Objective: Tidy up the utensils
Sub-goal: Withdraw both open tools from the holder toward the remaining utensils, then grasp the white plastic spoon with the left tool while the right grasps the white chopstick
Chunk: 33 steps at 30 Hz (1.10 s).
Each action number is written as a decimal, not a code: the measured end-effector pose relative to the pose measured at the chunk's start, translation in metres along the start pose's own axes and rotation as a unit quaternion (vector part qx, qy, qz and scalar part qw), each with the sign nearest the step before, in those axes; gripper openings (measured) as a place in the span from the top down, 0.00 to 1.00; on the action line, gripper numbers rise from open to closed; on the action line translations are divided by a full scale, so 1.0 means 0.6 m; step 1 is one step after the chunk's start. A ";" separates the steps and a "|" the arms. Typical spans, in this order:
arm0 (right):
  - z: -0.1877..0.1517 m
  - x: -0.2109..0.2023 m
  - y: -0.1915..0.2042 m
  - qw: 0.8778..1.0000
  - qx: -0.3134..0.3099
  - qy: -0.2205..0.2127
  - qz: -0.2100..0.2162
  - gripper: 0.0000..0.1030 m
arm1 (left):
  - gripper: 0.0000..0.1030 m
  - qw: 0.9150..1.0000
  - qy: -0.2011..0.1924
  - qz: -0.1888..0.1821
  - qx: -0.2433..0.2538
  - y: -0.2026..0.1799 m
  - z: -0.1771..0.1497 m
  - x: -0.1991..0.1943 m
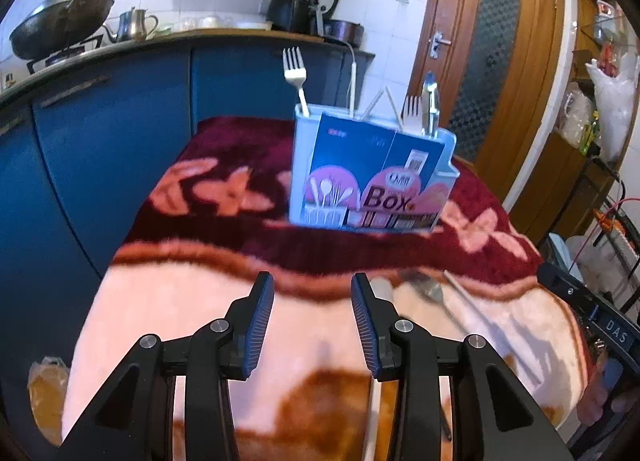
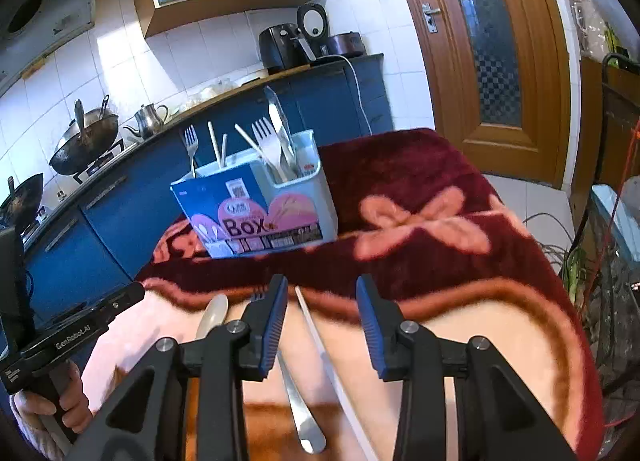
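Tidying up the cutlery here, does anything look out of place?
Yes. A metal fork, a white chopstick and a pale spoon lie loose on the blanket, outside the utensil box.

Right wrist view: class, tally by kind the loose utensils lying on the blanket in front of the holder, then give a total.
Spoon: 1
Fork: 1
Chopstick: 1
Total: 3
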State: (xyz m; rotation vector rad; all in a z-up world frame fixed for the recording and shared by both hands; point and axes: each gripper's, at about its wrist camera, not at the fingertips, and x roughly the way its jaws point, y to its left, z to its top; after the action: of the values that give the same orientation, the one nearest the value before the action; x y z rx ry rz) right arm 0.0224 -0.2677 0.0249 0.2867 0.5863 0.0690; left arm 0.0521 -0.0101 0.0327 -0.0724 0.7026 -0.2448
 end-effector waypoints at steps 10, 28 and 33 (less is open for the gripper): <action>-0.035 -0.008 -0.009 1.000 0.008 0.016 -0.003 0.58 | 0.60 0.999 0.049 0.005 0.019 -0.015 -0.039 0.018; -0.060 -0.003 -0.040 0.999 0.025 0.037 -0.004 0.58 | 0.60 0.994 0.096 -0.016 0.053 -0.057 -0.062 0.051; -0.065 -0.001 -0.045 0.999 0.029 0.041 -0.003 0.58 | 0.60 0.993 0.104 -0.020 0.059 -0.063 -0.063 0.063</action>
State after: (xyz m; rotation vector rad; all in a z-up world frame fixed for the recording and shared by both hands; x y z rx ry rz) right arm 0.0001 -0.2841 -0.0134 0.3396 0.6708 0.0573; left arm 0.0481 -0.0556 -0.0145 0.0536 0.8921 -0.3353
